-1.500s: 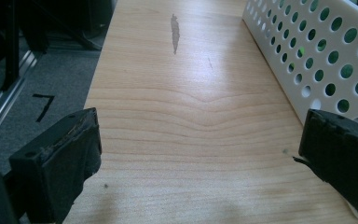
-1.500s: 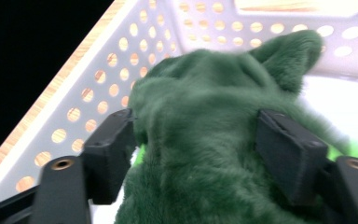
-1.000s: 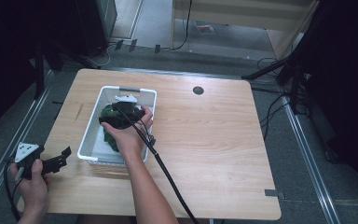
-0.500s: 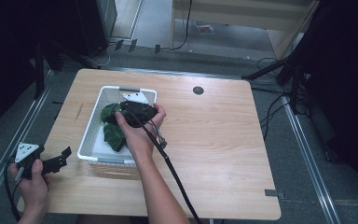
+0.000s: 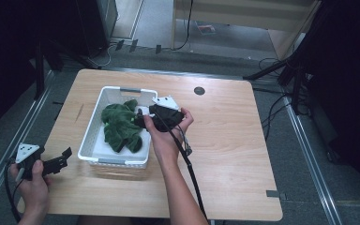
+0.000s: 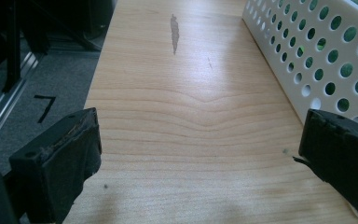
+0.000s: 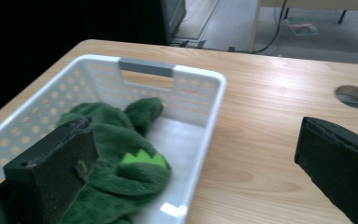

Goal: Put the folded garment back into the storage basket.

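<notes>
A white perforated basket [image 5: 98, 117] stands on the left half of the wooden table [image 5: 225, 140]. In it lies a green plush toy [image 5: 118, 125], showing its bright green patch [image 7: 142, 158] in the right gripper view. My right gripper [image 5: 157, 112] hovers over the basket's right rim [image 7: 205, 126], open, with its jaws wide apart and nothing between them [image 7: 196, 172]. My left gripper [image 5: 61, 160] is held low at the table's front left corner. It is open over bare wood [image 6: 200, 168], and the basket's side wall [image 6: 317, 56] is just to its right.
A round cable hole [image 5: 199, 91] sits in the table behind the basket's right side, also visible as a hole [image 7: 354, 95] in the right gripper view. A cable [image 5: 190, 164] trails from the right gripper along the forearm. Metal rails and dark stands flank the table.
My right gripper has risen from above the toy and moved right, toward the basket's right rim. The toy stays in the basket. The left gripper has not moved.
</notes>
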A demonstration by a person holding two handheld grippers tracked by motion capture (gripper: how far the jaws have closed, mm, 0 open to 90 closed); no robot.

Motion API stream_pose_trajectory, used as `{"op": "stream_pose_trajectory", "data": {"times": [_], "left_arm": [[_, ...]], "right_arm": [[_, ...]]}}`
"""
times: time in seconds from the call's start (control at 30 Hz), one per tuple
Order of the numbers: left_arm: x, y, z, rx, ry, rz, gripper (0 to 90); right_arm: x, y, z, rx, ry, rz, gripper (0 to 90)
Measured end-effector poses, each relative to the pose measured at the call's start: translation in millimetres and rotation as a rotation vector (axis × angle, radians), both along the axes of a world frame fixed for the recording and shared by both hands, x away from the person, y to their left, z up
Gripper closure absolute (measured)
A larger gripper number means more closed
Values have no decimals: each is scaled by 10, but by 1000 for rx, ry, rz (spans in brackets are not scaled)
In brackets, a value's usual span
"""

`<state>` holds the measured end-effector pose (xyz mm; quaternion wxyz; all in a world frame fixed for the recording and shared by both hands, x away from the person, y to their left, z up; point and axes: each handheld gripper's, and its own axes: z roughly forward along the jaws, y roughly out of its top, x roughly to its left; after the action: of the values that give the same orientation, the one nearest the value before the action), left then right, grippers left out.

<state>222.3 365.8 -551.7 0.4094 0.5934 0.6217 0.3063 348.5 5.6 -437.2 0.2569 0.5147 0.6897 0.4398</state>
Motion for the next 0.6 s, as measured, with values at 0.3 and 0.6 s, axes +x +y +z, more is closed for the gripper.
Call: {"op": "stream_pose_trajectory", "data": {"times": [0.3,0.6], "left_arm": [[-1,-1,2,2,2,-3,0],[-2,-1,2,5,3,-2,0]], "right_arm": [[-10,-435,-80,-15,6,-74,0],[-50,-801,-171,-40,10,-132,0]]}}
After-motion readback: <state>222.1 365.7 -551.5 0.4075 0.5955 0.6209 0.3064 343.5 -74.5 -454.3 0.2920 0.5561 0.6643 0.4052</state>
